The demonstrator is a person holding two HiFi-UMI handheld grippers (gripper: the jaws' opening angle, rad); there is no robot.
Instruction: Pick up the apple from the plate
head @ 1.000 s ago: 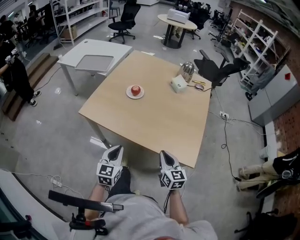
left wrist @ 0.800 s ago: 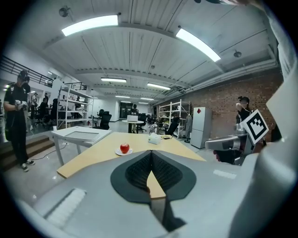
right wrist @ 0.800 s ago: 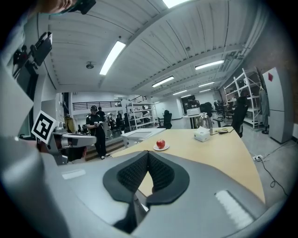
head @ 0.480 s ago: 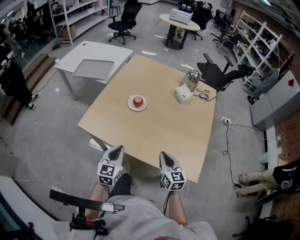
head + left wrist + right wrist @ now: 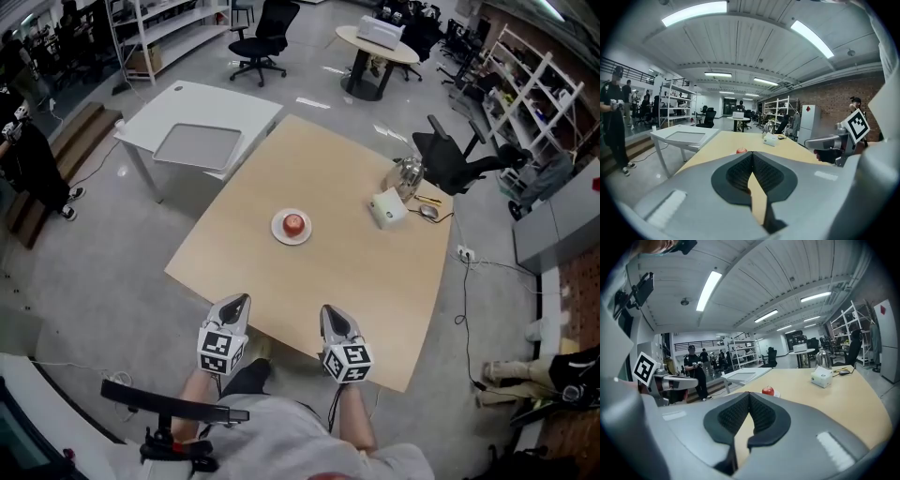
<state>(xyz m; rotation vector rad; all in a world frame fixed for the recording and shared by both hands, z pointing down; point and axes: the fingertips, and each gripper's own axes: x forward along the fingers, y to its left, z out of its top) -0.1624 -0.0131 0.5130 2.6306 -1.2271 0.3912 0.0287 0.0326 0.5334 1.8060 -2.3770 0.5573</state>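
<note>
A red apple (image 5: 294, 223) sits on a small white plate (image 5: 277, 232) near the middle of the wooden table (image 5: 356, 281). Both grippers hover at the table's near edge, well short of the plate. My left gripper (image 5: 236, 302) is shut and empty, and the apple (image 5: 741, 151) shows just above its closed tips (image 5: 752, 154) in the left gripper view. My right gripper (image 5: 331, 310) is also shut with nothing in it. In the right gripper view the apple (image 5: 768, 390) lies ahead of its tips (image 5: 749, 394), slightly to the right.
A white tissue box (image 5: 387, 208), a metal kettle (image 5: 408, 174) and small items stand at the table's far right. A white table with a grey tray (image 5: 199, 122) adjoins the far left corner. A black office chair (image 5: 457, 159) is behind the right side. A person (image 5: 33, 155) stands far left.
Both grippers have moved forward, side by side, to the table's near edge. The apple and plate now sit lower and nearer in the head view. Both stay shut.
</note>
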